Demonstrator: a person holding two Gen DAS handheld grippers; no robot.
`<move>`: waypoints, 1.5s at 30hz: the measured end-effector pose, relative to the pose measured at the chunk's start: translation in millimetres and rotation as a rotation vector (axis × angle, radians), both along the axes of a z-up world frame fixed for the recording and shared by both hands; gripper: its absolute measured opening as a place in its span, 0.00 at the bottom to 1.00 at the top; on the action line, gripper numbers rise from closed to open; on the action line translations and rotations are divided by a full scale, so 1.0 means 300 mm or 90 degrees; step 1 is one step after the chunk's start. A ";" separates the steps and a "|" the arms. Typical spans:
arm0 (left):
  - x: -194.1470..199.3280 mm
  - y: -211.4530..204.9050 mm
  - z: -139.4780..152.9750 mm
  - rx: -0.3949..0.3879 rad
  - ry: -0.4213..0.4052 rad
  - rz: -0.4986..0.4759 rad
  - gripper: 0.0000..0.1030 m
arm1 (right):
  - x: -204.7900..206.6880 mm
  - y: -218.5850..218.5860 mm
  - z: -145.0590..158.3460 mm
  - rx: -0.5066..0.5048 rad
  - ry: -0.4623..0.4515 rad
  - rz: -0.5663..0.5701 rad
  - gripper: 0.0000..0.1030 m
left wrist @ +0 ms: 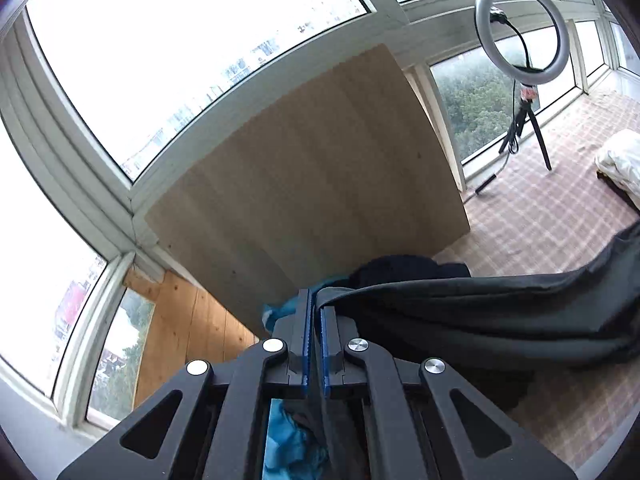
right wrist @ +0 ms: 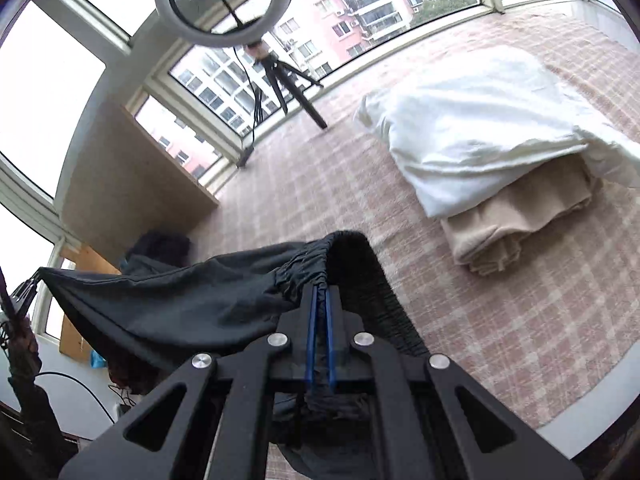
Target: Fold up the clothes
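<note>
Dark garment (left wrist: 500, 312) hangs stretched between your grippers.
Left gripper (left wrist: 316, 312) clenches one corner; cloth runs toward 3 o'clock, where right gripper (right wrist: 320, 300) clenches the elastic waistband (right wrist: 304, 268).

Both wrist cams angled down, close-up – share ring light (left wrist: 522, 32) (by windows)

Left tool (left wrist: 315, 304): matte black plastic body, two straight fingers w/ blue pads on inner faces, angled link arms w/ triangular cut-outs, four round silver pivot screws. Right tool (right wrist: 320, 294): same build, blue pads, four silver screws, black linkage. No markings seen.
</note>
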State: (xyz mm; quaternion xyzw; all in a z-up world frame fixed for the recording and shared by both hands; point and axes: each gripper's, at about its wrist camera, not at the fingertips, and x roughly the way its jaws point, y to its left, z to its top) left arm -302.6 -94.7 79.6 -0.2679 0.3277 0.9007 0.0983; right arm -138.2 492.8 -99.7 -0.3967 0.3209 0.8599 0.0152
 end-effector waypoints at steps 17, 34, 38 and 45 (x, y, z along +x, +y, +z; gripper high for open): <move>-0.366 0.299 -0.287 -0.183 -0.124 -0.082 0.45 | 0.008 0.077 -0.026 0.083 -0.086 -0.092 0.11; -0.064 -0.108 -0.550 -0.093 -0.258 -0.050 0.59 | -0.084 -0.103 -0.119 0.033 -0.168 0.013 0.20; -0.067 -0.154 -0.515 -0.040 -0.315 -0.075 0.21 | -0.059 -0.102 -0.127 0.044 -0.176 -0.004 0.36; -0.083 -0.196 -0.478 -0.001 -0.322 -0.083 0.32 | -0.024 -0.068 -0.189 -0.010 -0.196 -0.035 0.36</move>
